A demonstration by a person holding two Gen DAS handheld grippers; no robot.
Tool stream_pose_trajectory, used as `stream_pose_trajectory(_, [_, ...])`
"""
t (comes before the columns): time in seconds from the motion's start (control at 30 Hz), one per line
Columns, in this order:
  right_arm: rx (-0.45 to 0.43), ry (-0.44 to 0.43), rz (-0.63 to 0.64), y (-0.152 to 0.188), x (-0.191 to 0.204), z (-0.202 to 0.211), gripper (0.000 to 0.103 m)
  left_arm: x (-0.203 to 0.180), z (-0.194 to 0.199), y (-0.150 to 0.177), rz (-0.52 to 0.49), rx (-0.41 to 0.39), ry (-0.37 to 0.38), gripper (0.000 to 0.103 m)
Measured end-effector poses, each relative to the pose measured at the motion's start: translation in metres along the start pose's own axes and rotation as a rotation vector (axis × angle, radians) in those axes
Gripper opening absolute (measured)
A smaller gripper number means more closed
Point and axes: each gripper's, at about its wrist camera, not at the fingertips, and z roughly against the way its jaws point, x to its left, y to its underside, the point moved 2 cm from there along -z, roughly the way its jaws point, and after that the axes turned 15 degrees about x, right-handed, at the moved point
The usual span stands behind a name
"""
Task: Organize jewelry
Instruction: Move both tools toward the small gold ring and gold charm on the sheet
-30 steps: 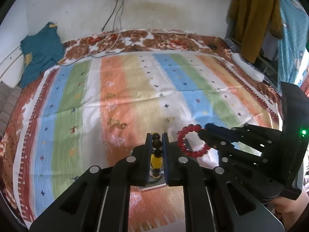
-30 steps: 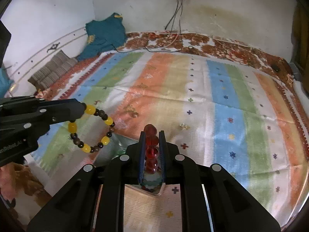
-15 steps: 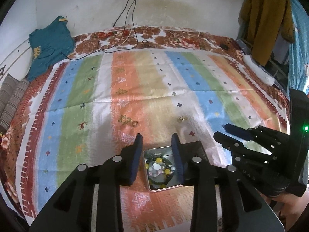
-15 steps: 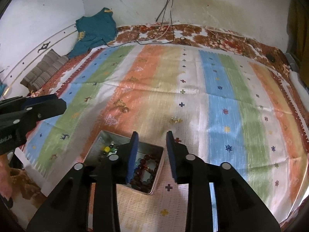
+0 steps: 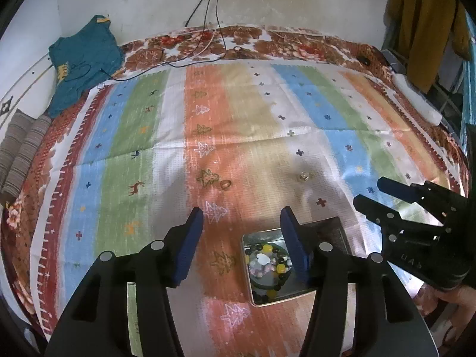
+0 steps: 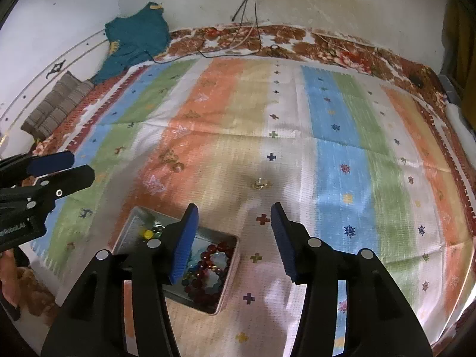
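Note:
A square metal tin (image 5: 245, 236) (image 6: 128, 226) sits on the striped bedspread near its front edge. In it lie a yellow-and-dark bead bracelet (image 5: 269, 260) and a red bead bracelet (image 6: 208, 270). My left gripper (image 5: 242, 223) is open and empty, above and just left of the tin. My right gripper (image 6: 232, 221) is open and empty, above the tin's right side; it also shows in the left wrist view (image 5: 369, 193). A small gold ring (image 5: 226, 184) (image 6: 178, 165) and a small gold earring (image 5: 303, 176) (image 6: 259, 183) lie on the spread beyond the tin.
The striped spread (image 5: 238, 113) covers a bed against a white wall. A teal garment (image 5: 80, 59) and folded striped cloth (image 5: 20, 145) lie at the far left. Cables (image 5: 190, 56) trail down the wall onto the bed. Clothes (image 5: 422, 23) hang at the right.
Both grippers held bracelets one second ago, then opened and dropped them into the tin. Since then both have opened wider and pulled back a little.

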Motion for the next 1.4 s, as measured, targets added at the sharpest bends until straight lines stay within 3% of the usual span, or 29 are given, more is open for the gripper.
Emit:
stream_pose_trajectory(0.3, [0.026,-0.003,0.003,-0.010,-0.004,-0.009,0.057,-0.003,-0.012,-0.010,-0.028,0.016,-0.031,0.064])
stream_pose_trajectory(1.4, [0.168,0.028,0.009,-0.042,-0.018,-0.074,0.059,0.014,-0.088,-0.048,-0.020,0.156,-0.065,0.064])
